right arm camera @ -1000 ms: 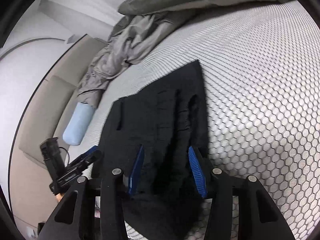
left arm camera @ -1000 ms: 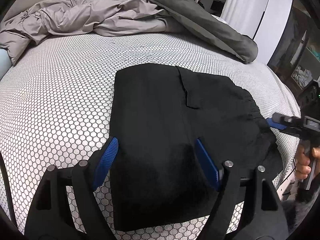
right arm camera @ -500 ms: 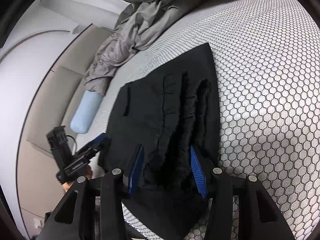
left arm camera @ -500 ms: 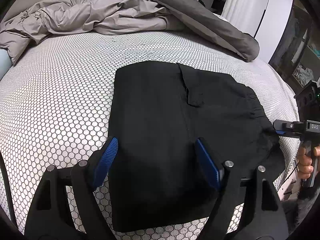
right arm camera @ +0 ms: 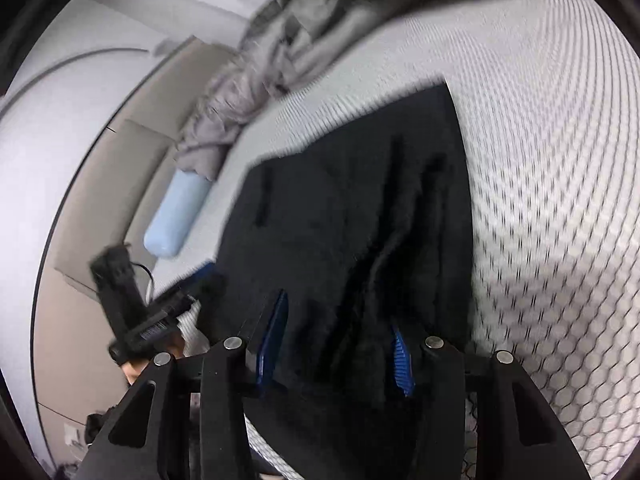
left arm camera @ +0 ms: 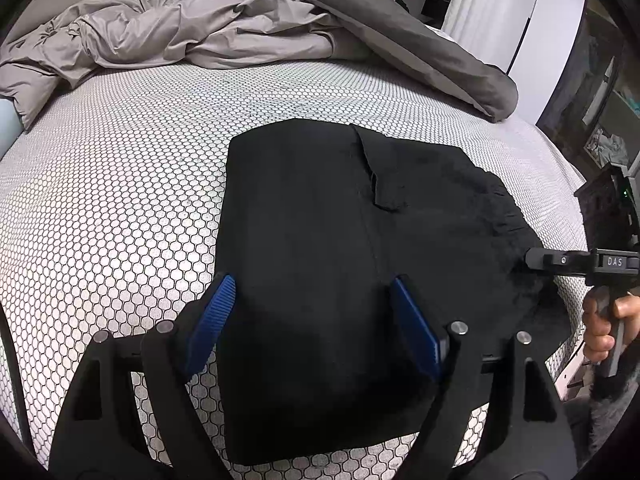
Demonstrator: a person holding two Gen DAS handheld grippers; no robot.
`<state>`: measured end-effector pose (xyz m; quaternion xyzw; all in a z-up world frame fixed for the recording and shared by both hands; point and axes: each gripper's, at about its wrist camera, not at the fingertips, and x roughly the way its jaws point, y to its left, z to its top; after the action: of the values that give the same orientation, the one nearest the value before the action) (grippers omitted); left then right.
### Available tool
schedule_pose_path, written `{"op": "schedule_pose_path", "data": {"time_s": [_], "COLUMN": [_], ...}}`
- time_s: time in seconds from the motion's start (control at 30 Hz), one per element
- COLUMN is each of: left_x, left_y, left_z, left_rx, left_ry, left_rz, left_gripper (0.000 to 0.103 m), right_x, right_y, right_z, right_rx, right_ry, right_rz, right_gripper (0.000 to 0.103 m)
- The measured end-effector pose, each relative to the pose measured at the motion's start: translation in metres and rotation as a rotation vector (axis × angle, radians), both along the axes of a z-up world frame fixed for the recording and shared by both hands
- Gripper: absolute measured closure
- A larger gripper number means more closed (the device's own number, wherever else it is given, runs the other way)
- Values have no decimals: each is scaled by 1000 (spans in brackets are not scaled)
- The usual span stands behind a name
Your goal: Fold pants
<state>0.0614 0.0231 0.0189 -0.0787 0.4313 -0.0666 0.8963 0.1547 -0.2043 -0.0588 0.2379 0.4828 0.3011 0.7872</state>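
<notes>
The black pants (left arm camera: 340,240) lie folded into a rough rectangle on the honeycomb-patterned bed (left arm camera: 120,184). My left gripper (left arm camera: 312,312) is open, its blue pads on either side of the near part of the pants, with nothing held. The right gripper shows at the right edge of the left wrist view (left arm camera: 536,258), at the bunched waistband edge. In the blurred right wrist view the pants (right arm camera: 344,216) rise in ridged folds between the open blue pads of my right gripper (right arm camera: 336,340). The left gripper (right arm camera: 160,312) is seen there at the far side.
A crumpled grey duvet (left arm camera: 224,28) is heaped along the far side of the bed. A light blue bolster (right arm camera: 176,216) lies by the beige headboard (right arm camera: 120,168). The bed edge and dark furniture (left arm camera: 600,112) are at the right.
The right gripper has slid further onto the waistband edge, and its view has gone blurred from motion. The left gripper has barely moved and stays open.
</notes>
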Motion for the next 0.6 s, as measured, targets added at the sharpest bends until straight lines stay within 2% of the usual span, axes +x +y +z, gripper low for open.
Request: {"op": "schedule_pose_path", "data": {"time_s": [0.07,0.1,0.2,0.3,0.4,0.5,0.53,0.57,0.6], "left_x": [-1,-1,-1,-4,-7,-7,-7,-7,-8], "left_y": [2,4,13,29,46,55,56,56,55], "left_z": [1,2,6,14,14,6,1,-2,-5], "left_rx": [-4,-8,-35,-120,-173,-193,-191,-185,-180], "left_ry": [-1,-2,-13,-27,-25,4,23,34,46], "left_rz": [0,1,17,36,71,81,78,76,73], "left_gripper": [26,26,26,26,26,26,26,26,26], "right_x": [2,3,0,-16,-44,-58,-54,-50,-45], "right_y": [-6,-9,-9,-12,-13,-14,-13,-13,-15], "right_z": [-5,-7,1,38,58,40,23,9,0], "right_rx": [28,29,53,139,147,28,-96,-123,-96], "right_ry": [-3,4,-20,-89,-121,-81,-59,-23,5], "right_rz": [-2,-17,-39,-51,-34,-50,-63,-45,-27], "right_gripper": [65,76,88,89,89,86,81,81,81]}}
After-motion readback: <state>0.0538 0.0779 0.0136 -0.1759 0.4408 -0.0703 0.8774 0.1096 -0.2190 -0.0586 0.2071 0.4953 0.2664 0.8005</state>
